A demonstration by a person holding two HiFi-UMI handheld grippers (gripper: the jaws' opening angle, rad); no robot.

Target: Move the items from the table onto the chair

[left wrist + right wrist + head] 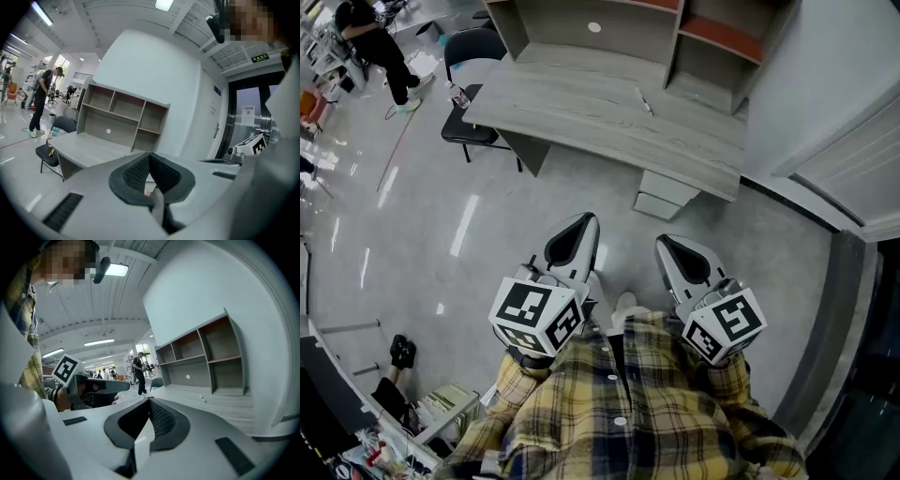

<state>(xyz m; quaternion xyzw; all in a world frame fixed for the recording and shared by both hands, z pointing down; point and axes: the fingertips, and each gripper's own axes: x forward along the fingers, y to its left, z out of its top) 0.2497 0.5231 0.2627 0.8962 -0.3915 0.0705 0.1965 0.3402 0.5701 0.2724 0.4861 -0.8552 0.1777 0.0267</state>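
Observation:
A long grey table (581, 117) stands ahead across the glossy floor. A thin pen (645, 103) lies on it near the shelf unit, and a small clear bottle (459, 96) stands at its left end. The black chair (469, 129) is at that left end; in the left gripper view the chair (47, 154) has a small yellow thing on its seat. My left gripper (581, 222) and right gripper (667, 242) hang side by side above the floor, close to my body and well short of the table. Both are shut with nothing between their jaws.
A grey shelf unit (609, 28) stands on the back of the table, and a drawer pedestal (661, 197) sits under its right part. A person (375, 47) stands far left. A wall and glass door (248, 122) are at the right; clutter lies at the lower left.

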